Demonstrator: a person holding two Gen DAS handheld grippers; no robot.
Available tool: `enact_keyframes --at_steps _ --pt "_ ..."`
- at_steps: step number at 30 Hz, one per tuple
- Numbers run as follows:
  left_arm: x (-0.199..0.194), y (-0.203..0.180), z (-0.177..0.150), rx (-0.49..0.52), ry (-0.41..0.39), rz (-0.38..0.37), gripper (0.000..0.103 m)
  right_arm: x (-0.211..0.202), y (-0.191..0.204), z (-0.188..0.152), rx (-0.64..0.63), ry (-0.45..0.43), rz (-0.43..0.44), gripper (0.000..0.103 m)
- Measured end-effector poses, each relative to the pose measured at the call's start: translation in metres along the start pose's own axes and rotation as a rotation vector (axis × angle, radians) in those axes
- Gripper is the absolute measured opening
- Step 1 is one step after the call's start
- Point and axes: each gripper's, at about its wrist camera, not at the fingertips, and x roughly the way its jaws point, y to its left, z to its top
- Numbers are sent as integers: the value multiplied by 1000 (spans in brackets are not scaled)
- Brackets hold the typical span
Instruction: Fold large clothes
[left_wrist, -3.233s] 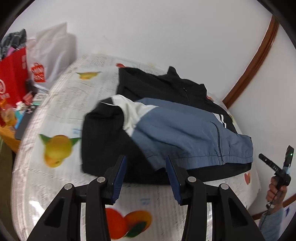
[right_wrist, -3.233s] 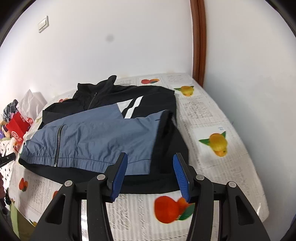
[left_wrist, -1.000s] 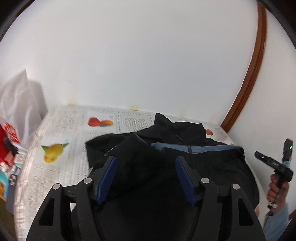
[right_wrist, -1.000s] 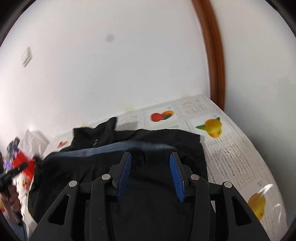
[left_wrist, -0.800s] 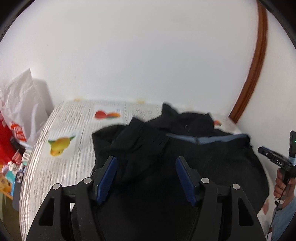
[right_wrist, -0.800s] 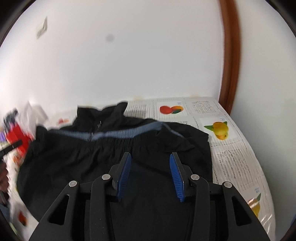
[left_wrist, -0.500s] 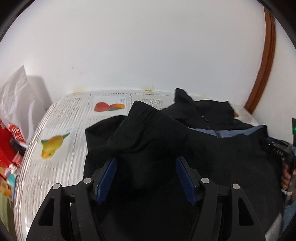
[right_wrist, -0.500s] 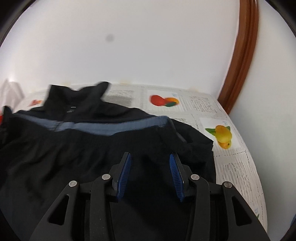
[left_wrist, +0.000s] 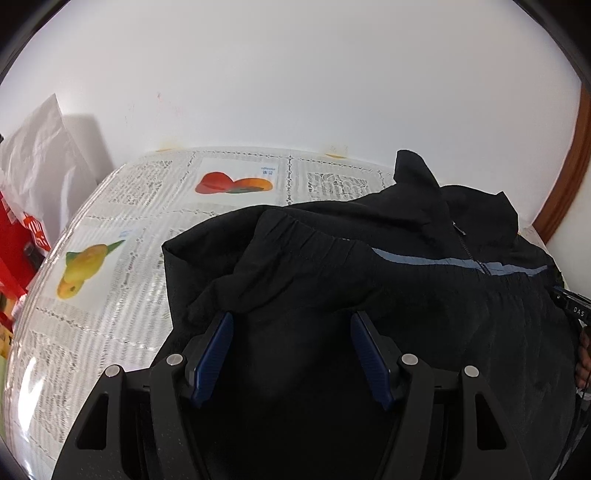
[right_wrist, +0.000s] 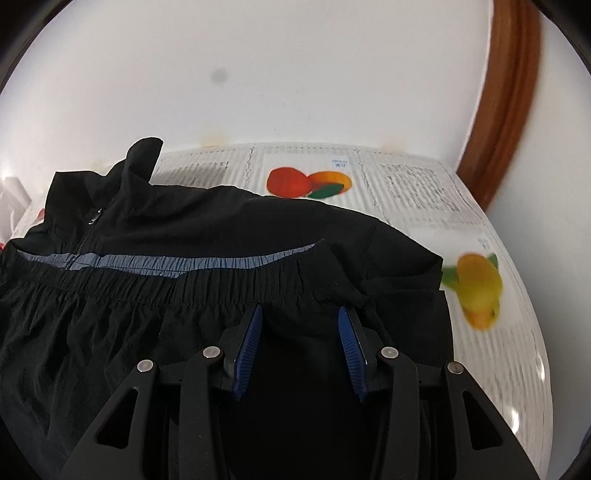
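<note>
A black jacket (left_wrist: 332, 266) with a thin blue-grey band lies on the table, its bottom half folded up over the chest; the collar and zip stand at the far side. It also shows in the right wrist view (right_wrist: 184, 236). My left gripper (left_wrist: 291, 321) is open, its blue pads spread over the folded hem at the jacket's left part. My right gripper (right_wrist: 300, 312) is open over the gathered hem at the jacket's right part. No cloth shows between either pair of pads.
The table (left_wrist: 110, 206) has a newspaper-print cloth with fruit pictures. A white bag (left_wrist: 40, 147) and red packages (left_wrist: 18, 236) stand at the left. A white wall runs behind, with a brown door frame (right_wrist: 502, 96) at the right. The right gripper's handle (left_wrist: 570, 306) shows at the left view's edge.
The jacket's bottom hem was carried up and laid over the chest, hiding most of the blue panel. Both grippers came down low over the folded hem.
</note>
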Motion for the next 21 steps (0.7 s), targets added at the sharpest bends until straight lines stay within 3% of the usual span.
enact_keyframes --at_steps 8,12,14,17,21 --pt "-4 -7 -1 25 6 45 63 -9 -36 4 132 -50 167 44" --pt "-20 -3 -2 48 21 46 63 -41 -41 3 149 -104 12 44" --pt "-31 2 -3 48 17 31 63 -57 -37 1 150 -110 -8 44" --pt "-49 11 -7 48 5 19 64 -84 -8 -5 114 -115 18 45" --pt "-71 27 -16 42 13 2 64 -107 65 -19 14 -108 70 52"
